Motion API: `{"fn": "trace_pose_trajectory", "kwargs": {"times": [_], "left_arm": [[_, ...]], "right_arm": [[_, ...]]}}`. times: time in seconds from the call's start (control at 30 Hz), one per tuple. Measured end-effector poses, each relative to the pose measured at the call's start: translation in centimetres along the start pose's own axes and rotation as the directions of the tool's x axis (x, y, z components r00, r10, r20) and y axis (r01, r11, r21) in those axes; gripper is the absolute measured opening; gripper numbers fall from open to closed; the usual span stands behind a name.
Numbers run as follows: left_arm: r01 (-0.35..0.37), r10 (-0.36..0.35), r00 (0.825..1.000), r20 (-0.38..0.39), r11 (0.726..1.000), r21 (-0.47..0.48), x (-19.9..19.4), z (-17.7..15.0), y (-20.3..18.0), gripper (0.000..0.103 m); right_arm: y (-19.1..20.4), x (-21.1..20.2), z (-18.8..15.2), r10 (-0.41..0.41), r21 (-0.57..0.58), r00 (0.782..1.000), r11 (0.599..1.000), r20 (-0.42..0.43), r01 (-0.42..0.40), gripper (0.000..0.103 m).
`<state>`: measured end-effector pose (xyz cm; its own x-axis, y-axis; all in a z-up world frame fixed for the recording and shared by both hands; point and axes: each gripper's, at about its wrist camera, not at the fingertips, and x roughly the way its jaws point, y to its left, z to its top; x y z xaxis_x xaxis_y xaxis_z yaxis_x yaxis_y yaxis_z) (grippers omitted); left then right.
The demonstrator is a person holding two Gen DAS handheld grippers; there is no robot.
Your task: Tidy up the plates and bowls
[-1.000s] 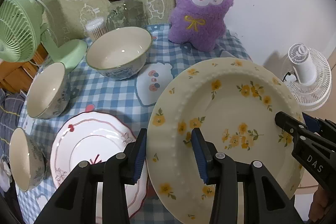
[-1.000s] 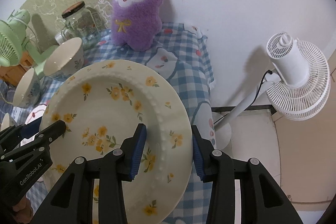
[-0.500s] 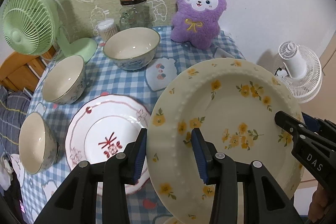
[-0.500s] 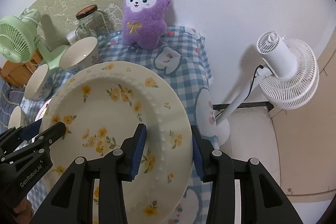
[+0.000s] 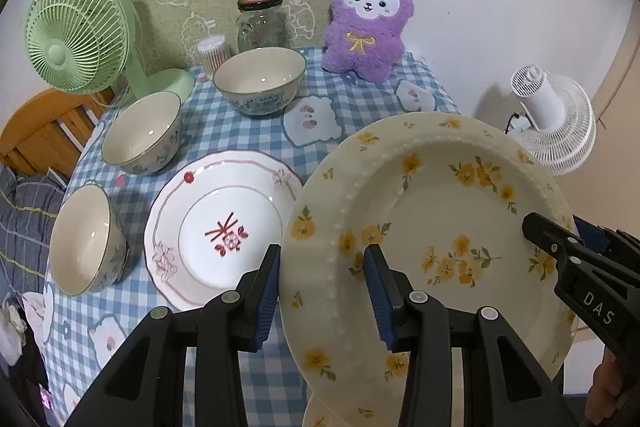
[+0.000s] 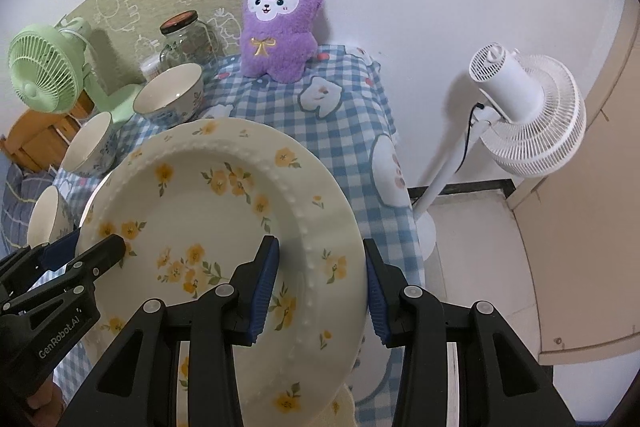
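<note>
Jaws of both the left gripper (image 5: pixel 322 293) and right gripper (image 6: pixel 320 289) clamp opposite rims of one cream yellow-flowered ceramic plate (image 5: pixel 432 227) (tilted, held above the blue-checked counter (image 5: pixel 248 135)).

Bare checked cloth lies right of the red-patterned plate (image 5: pixel 224 227) — three bowls (image 5: pixel 140 133) crowd its left and far sides.

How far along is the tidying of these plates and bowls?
Early, it seems. Nothing looks stacked yet: three bowls stand apart on the checked tablecloth, and the white plate with the red pattern lies alone. In hand: the left gripper and right gripper each clamp a rim of the yellow-flowered plate, held tilted above the table. Left: setting it down and gathering the bowls.
</note>
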<state>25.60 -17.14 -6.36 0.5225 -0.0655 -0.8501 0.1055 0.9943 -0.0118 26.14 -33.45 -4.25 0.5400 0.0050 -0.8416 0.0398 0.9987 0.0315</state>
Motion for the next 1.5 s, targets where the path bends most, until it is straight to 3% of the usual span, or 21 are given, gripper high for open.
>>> {"fn": "trace_pose_trajectory", "kwargs": {"times": [0.7, 1.5], "left_arm": [[0.032, -0.03, 0.999, -0.043, 0.998, 0.054, -0.7, -7.0, 0.0, 0.041], [0.055, -0.046, 0.994, -0.097, 0.994, 0.094, 0.7, -10.6, 0.3, 0.041]], "right_arm": [[0.1, -0.9, -8.2, -0.03, 0.049, 0.999, 0.998, -0.045, 0.032, 0.044], [0.6, 0.3, -12.1, -0.06, 0.075, 0.992, 0.995, -0.108, 0.069, 0.044]]}}
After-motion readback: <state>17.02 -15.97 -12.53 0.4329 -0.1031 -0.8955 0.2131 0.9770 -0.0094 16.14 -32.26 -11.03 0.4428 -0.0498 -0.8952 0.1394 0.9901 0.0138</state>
